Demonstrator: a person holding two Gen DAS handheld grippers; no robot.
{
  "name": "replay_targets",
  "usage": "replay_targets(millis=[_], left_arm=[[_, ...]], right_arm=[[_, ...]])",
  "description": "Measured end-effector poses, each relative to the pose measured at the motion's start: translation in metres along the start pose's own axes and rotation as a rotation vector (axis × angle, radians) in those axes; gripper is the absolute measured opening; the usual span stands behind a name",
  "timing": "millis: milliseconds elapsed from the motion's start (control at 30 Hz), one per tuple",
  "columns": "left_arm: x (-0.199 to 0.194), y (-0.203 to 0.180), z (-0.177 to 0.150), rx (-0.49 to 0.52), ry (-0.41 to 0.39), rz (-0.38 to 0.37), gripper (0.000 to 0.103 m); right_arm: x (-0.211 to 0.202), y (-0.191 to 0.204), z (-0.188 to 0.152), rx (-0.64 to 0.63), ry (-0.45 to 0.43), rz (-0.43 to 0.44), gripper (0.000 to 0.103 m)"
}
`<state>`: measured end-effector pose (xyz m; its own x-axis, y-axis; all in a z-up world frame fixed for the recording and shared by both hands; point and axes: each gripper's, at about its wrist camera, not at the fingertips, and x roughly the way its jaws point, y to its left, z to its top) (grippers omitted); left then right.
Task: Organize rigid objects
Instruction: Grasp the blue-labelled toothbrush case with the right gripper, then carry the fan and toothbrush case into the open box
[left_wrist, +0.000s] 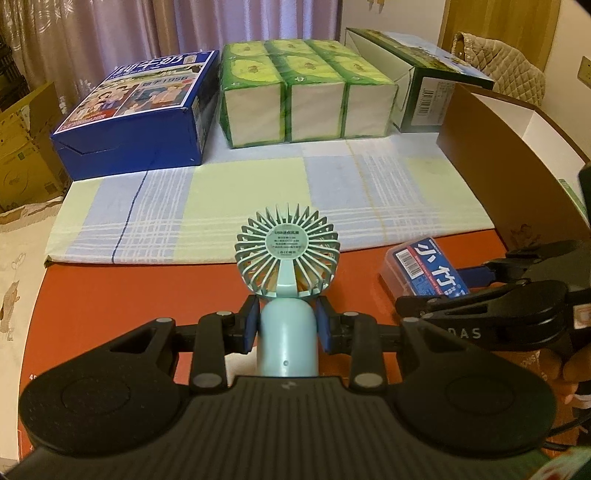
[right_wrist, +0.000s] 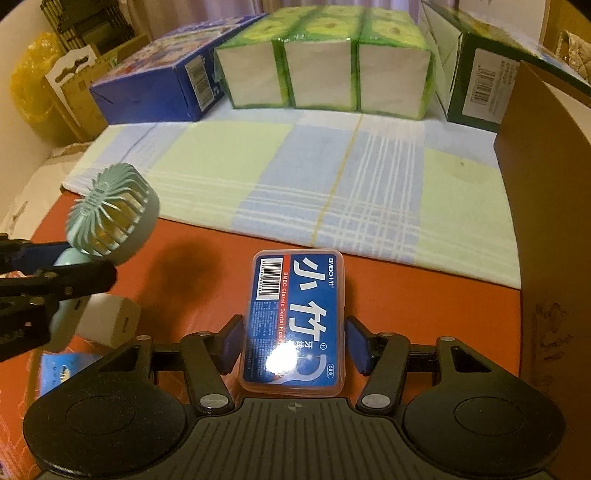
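- the left gripper (left_wrist: 285, 322) is pinching the pale teal handle of a handheld fan (left_wrist: 287, 258), both blue pads pressed to its sides; the round grille head stands up past the fingertips toward 12 o'clock.
- the right gripper (right_wrist: 293, 345) straddles a dental floss box (right_wrist: 297, 321) lying flat on the orange-red table (right_wrist: 192, 280); its blue pads sit just beside the box's long edges, a sliver of gap showing on each side, so no squeeze on it.
- from the right wrist view the fan hangs at 9 o'clock of the floss box.
- beyond, at 12 o'clock, a plaid cloth (right_wrist: 295, 173) carries a blue carton (left_wrist: 140, 110), a green tissue multipack (left_wrist: 306, 96) and a dark green carton (left_wrist: 424, 85) in a row.
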<state>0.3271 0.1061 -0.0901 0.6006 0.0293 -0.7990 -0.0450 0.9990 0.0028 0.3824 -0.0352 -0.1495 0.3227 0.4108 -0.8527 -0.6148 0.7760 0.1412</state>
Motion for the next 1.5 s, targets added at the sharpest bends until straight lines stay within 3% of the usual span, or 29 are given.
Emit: replay_targets(millis=[367, 633, 1133, 1500], left_arm=[[-0.026, -0.019, 0.004, 0.010, -0.039, -0.030, 0.028], [-0.051, -0.058, 0.017, 0.058, -0.062, -0.077, 0.028], [-0.056, -0.185, 0.060, 0.173, -0.102, -0.222, 0.028], [-0.031, -0.279, 0.094, 0.165, -0.066, -0.299, 0.028]], right_arm=[[-0.061, 0.000, -0.006, 0.032, -0.090, 0.064, 0.054], [-0.116, -0.022, -0.016, 0.079, -0.172, 0.075, 0.054], [-0.196, -0.141, -0.029, 0.224, -0.278, -0.044, 0.054], [-0.212, -0.235, -0.027, 0.265, -0.269, -0.080, 0.055]])
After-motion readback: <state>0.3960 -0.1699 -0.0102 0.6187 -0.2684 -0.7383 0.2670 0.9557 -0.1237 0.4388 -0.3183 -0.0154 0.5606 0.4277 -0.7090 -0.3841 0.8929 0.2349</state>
